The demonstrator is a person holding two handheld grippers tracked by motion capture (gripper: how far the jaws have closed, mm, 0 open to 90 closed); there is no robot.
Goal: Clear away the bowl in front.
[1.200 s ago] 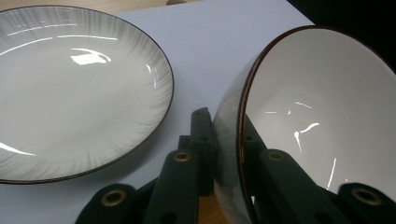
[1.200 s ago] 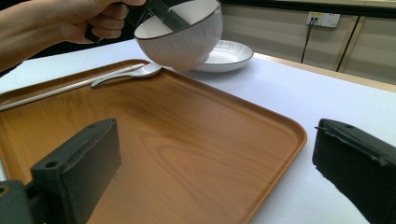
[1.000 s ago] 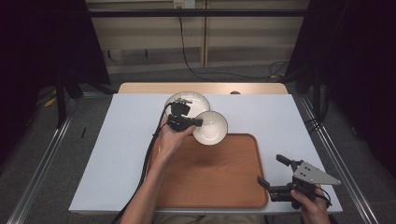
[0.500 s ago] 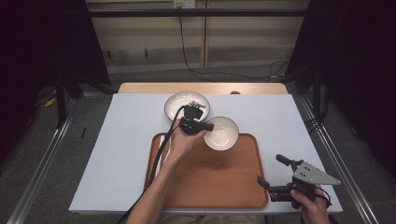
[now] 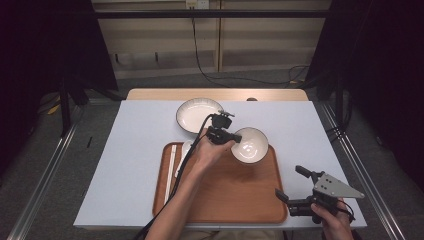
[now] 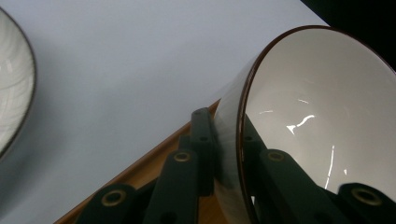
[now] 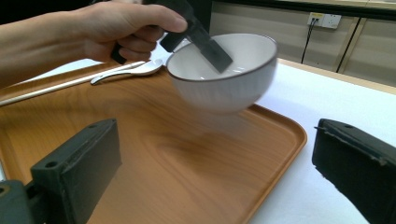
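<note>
The left gripper (image 5: 231, 138) is clamped on the rim of a white bowl (image 5: 249, 145), one jaw inside and one outside the wall, as the left gripper view shows close up with the bowl (image 6: 308, 121) tilted and its lower part cut off by the frame edge. In the high view the bowl sits at about 1 o'clock over the wooden tray (image 5: 235, 200), near the tray's far right corner; in the right gripper view it hangs just above the tray (image 7: 196, 177) with a blurred underside, so whether it touches the wood cannot be told. A white plate (image 5: 198, 114) lies on the pale table (image 5: 125, 165) at 11 o'clock from the tray, apart from the bowl. On the tray's left side lie chopsticks (image 5: 171, 162) and a white spoon (image 7: 133, 70), both partly hidden by the left hand (image 5: 210, 152) and forearm in the high view. The right gripper (image 5: 292, 186) rests at 5 o'clock, just off the tray's near right corner, its jaws wide apart and holding nothing.
</note>
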